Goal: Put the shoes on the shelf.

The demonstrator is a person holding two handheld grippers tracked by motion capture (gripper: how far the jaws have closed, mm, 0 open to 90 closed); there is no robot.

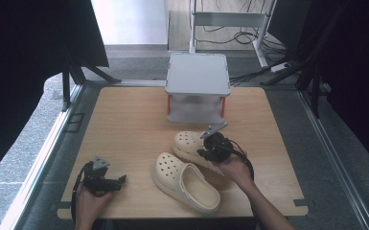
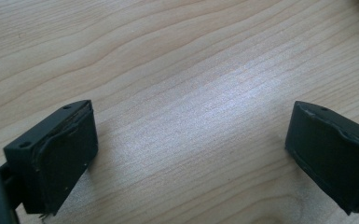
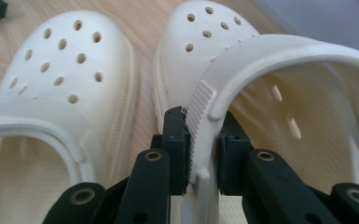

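Clogs sit at lower centre of the high view; the right gripper point(image 3: 200, 154) pinches the side wall of the farther clog point(image 3: 261, 84), beside the nearer clog point(image 3: 60, 79). At lower left, the left gripper point(image 2: 191, 154) rests spread over the wooden table point(image 2: 177, 56).

Open wood at nine, crowded at three.
Bare table point(image 1: 124, 124) around the left gripper point(image 1: 120, 179); two clogs point(image 1: 184, 179) and box point(image 1: 197, 88) block twelve to three.

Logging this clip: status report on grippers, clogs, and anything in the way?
Right gripper shut on far clog side wall. Left gripper open, over bare table. Near clog alongside. Shelf stand beyond the clogs.
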